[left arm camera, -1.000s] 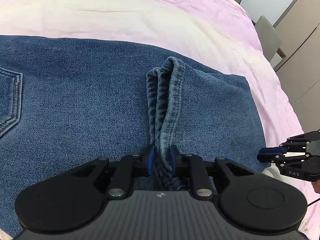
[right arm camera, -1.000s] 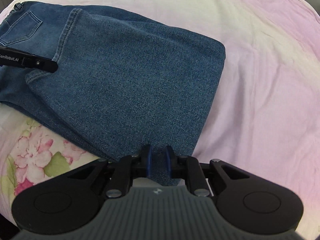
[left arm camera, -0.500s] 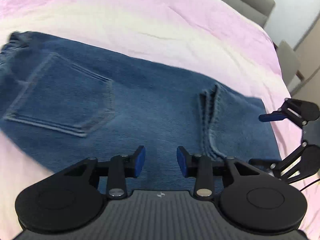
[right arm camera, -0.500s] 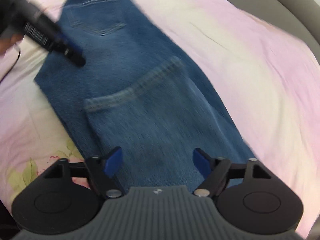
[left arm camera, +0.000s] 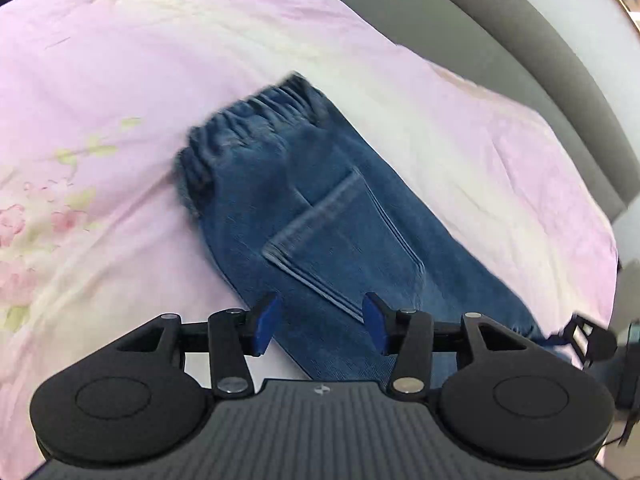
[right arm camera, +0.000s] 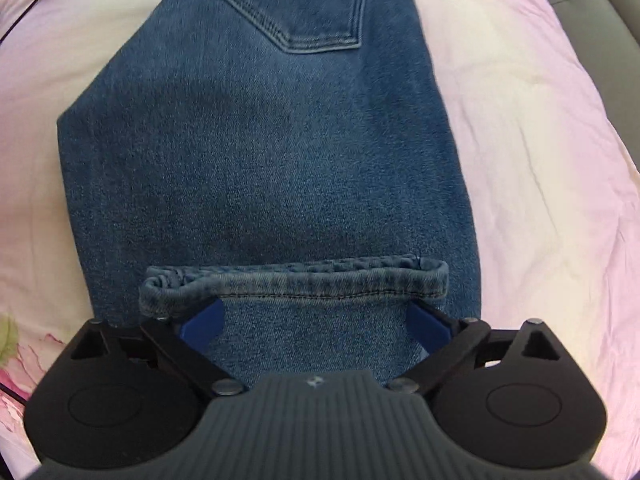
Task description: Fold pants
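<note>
Looking down both wrists, I see the jeans [right arm camera: 260,152] lying folded on the pink bedsheet [left arm camera: 120,60], the leg hem [right arm camera: 296,280] doubled back toward the back pocket [right arm camera: 300,4]. My left gripper [left arm camera: 320,322] and right gripper [right arm camera: 316,326] both stand apart, holding nothing. I judge the denim heavy, limp and grippy; the thick hem or the elastic waistband [left arm camera: 256,116] offers the surest pinch.

No lettering, label or number is legible anywhere here. The left gripper [left arm camera: 321,323] and right gripper [right arm camera: 316,325] each carry only a small pale emblem, wordless.
</note>
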Tool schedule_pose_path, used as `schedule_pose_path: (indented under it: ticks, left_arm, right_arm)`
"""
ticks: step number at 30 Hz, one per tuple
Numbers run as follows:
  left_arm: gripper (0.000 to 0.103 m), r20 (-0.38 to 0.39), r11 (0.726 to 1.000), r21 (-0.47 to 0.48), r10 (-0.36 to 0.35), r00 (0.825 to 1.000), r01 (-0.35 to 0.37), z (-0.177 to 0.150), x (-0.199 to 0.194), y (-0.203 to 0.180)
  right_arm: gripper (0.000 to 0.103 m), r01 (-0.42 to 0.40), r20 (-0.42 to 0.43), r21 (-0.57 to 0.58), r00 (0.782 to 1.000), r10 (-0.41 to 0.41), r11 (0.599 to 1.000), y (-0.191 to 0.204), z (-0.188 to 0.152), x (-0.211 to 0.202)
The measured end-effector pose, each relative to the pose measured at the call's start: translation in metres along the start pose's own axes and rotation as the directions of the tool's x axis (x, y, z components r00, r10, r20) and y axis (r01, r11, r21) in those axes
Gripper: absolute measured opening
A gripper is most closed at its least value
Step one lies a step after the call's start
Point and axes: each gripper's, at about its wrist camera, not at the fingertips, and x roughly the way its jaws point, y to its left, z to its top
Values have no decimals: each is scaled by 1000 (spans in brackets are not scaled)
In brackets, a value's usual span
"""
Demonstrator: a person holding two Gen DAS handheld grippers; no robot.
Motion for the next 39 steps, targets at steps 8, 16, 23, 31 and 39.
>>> schedule_pose_path:
  ticks: [8, 16, 23, 31, 39]
  left_arm:
    - [68, 62, 982, -186, 29, 998, -17, 25, 13, 50]
    - [77, 68, 920, -380, -76, 995, 96, 33, 61, 85]
    - [55, 100, 930, -350, -81, 992, 111, 33, 61, 81]
    - [51, 225, 973, -173, -110, 968, 151, 33, 6, 32]
    - [51, 315, 984, 135, -157, 936, 120, 22, -59, -96]
  right_arm:
    - [98, -79, -96, -50, 993, 74, 996, -9, 22, 30]
    - [98, -126, -125, -38, 985, 120, 991, -23, 33, 46]
    - [98, -158, -98, -2, 983, 157, 987, -33, 21, 46]
    - [95, -121, 17, 45, 993, 120, 992, -36, -10, 20]
    - [87, -29, 146, 351, 989, -24, 936, -44, -79, -50]
